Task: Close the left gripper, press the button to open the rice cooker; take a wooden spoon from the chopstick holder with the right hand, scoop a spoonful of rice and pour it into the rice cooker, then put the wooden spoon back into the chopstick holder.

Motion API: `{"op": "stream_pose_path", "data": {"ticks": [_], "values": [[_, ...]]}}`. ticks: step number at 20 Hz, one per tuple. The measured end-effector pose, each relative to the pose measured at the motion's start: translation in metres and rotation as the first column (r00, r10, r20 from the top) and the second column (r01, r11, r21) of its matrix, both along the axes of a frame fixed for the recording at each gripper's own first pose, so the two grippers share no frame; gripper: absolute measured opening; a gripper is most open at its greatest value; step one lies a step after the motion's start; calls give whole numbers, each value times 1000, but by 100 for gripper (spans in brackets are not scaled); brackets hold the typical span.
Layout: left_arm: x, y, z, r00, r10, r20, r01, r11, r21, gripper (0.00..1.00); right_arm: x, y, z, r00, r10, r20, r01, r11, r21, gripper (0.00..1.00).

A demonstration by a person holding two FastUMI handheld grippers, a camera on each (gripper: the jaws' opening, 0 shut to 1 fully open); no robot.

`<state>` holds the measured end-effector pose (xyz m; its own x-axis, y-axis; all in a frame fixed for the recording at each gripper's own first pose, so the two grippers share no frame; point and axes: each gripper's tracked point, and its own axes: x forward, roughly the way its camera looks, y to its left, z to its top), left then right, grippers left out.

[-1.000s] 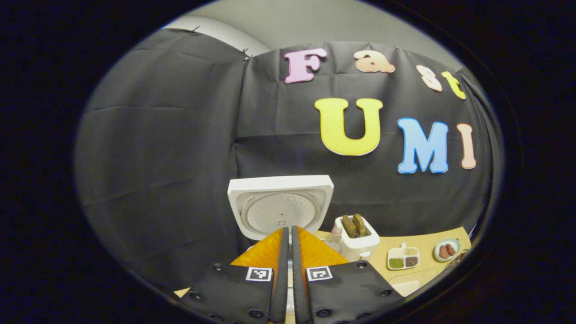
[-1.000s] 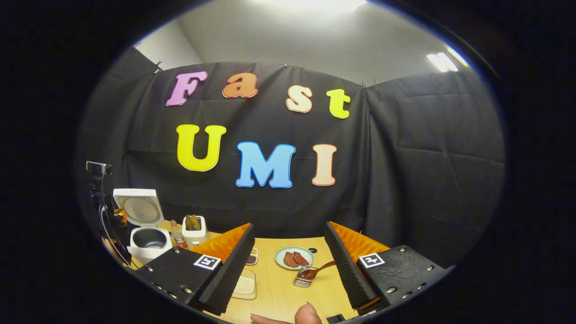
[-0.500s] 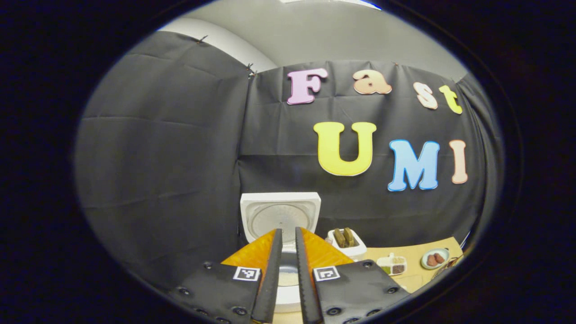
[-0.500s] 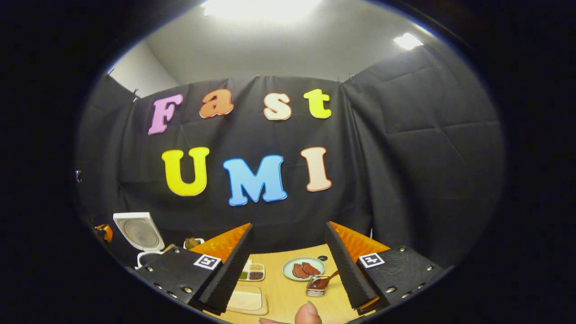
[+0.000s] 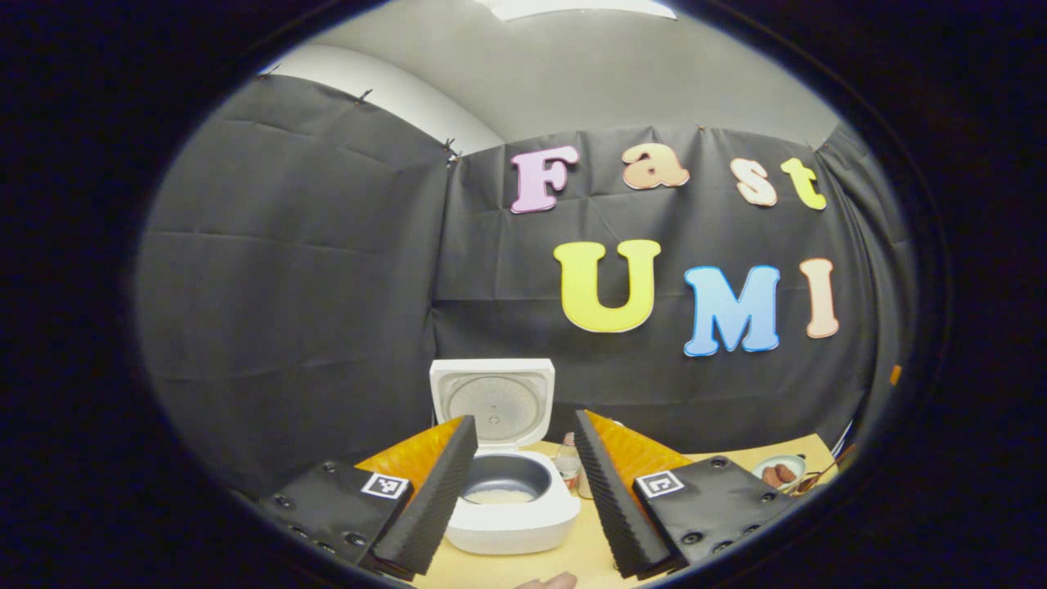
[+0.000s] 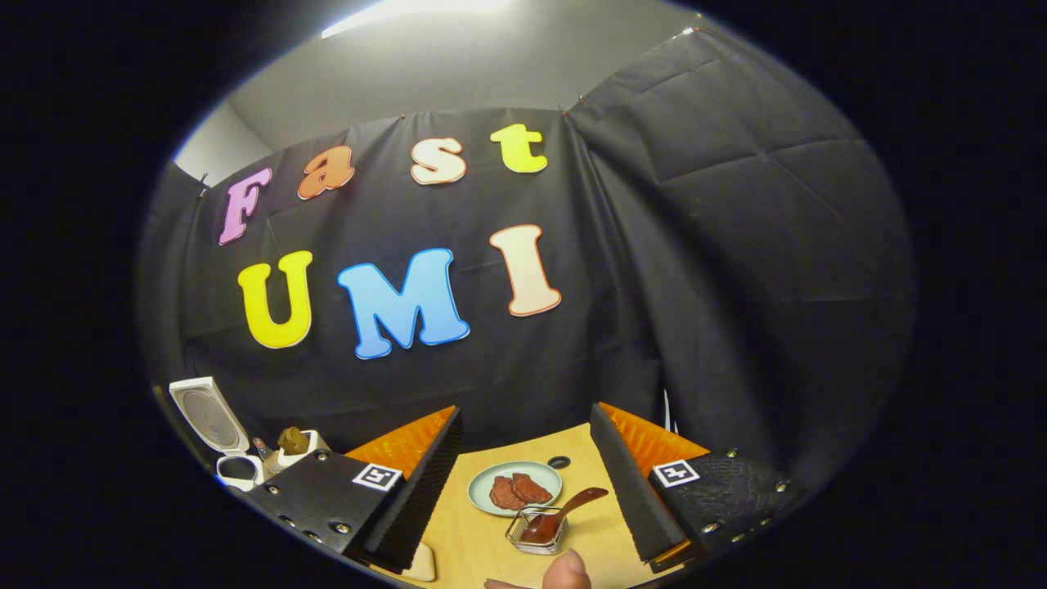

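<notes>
- Since a second ago left gripper (image 5: 523, 491) went from fingers pressed together to spread wide, holding nothing; it has backed off the rice cooker (image 5: 511, 499).
- Rice cooker sits on the wooden table (image 5: 564, 560), lid (image 5: 493, 398) standing upright, inner pot exposed with pale rice at its bottom; framed between the left fingers.
- Small bottle (image 5: 566, 468) just beside cooker's right.
- Right gripper (image 6: 523, 483) wide apart, empty, over the table.
- Between its fingers: green plate (image 6: 514, 487) with reddish food pieces, a small clear dish (image 6: 537, 532) with a brown spoon (image 6: 564, 511) in it.
- Right gripper view, far left: cooker (image 6: 233, 468), white holder (image 6: 298, 446) beside it.
- Fingertip (image 6: 566, 570) at bottom edge.
</notes>
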<state>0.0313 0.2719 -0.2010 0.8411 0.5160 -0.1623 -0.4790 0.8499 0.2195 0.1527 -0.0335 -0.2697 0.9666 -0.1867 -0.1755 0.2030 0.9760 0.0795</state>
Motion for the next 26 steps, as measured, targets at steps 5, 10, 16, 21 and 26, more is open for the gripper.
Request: {"op": "stream_pose_path", "data": {"ticks": [5, 10, 16, 21, 26], "values": [[-16, -41, -4, 1000, 18, -14, -18, 1000, 8, 96, 31, -26, -76, 999, 26, -48, -23, 998, 52, 95], [-23, -80, -17, 995, 1, -99, 1, 1000, 22, 96, 50, -61, -171, 987, -26, -161, 36, 997, 64, 96], [-31, -97, -15, 989, 4, -148, 1, 999, 33, 97, 69, -43, -241, 959, -1, -285, 70, 970, 233, 91], [-44, -94, -15, 984, 24, -176, -20, 999, 27, 96, 78, -31, -243, 947, -4, -321, 97, 957, 275, 37], [-60, -84, -3, 984, 45, -174, -41, 999, 26, 97, 74, -17, -246, 915, 53, -400, 111, 920, 375, 16]]}}
